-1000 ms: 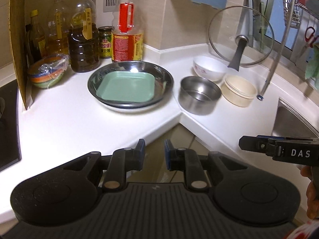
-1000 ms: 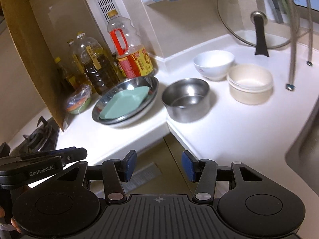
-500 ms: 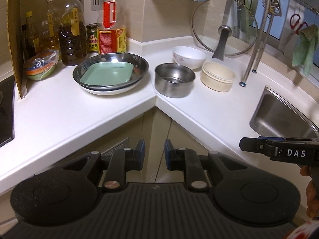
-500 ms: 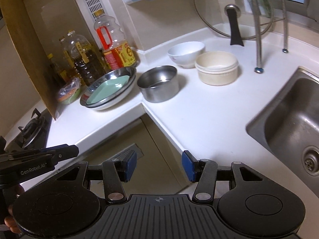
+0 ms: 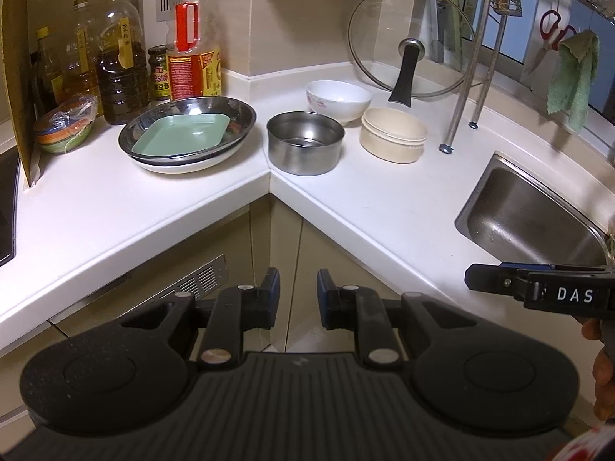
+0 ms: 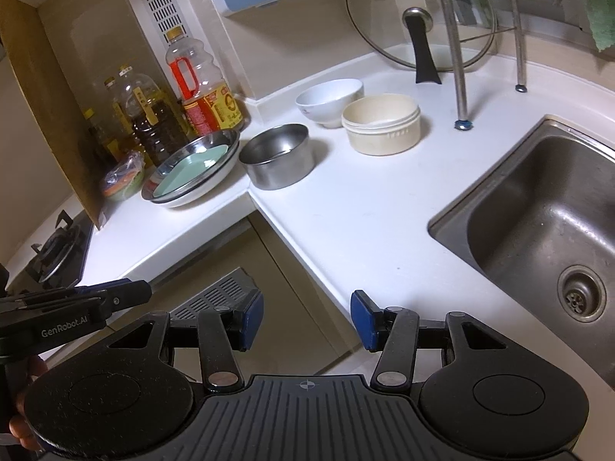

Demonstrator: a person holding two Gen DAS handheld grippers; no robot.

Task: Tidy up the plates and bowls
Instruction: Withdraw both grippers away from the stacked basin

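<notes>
On the corner of the white counter, a green square plate (image 5: 180, 138) lies in a steel dish (image 5: 246, 113), which rests on a white plate (image 5: 184, 167). To the right stand a steel bowl (image 5: 305, 148), a white bowl (image 5: 338, 98) and a cream bowl (image 5: 394, 134). My left gripper (image 5: 298, 292) hovers off the counter edge above the cabinet doors, its jaws a narrow gap apart and empty. My right gripper (image 6: 307, 309) stands wide open and empty near the counter edge by the sink. The steel bowl (image 6: 278, 161) and cream bowl (image 6: 380, 123) lie well ahead of it.
Oil bottles (image 5: 119, 77) and a jar line the back wall. Plastic-wrapped colourful bowls (image 5: 63, 130) sit beside a cardboard panel (image 5: 15, 57). A glass lid (image 5: 411, 42) leans on the wall behind rack legs (image 5: 461, 107). A steel sink (image 6: 538, 211) lies right, a gas hob (image 6: 54, 249) left.
Both grippers have drawn back from the counter, so the dishes look smaller and the sink has come into view. The jaws of both keep the same gap.
</notes>
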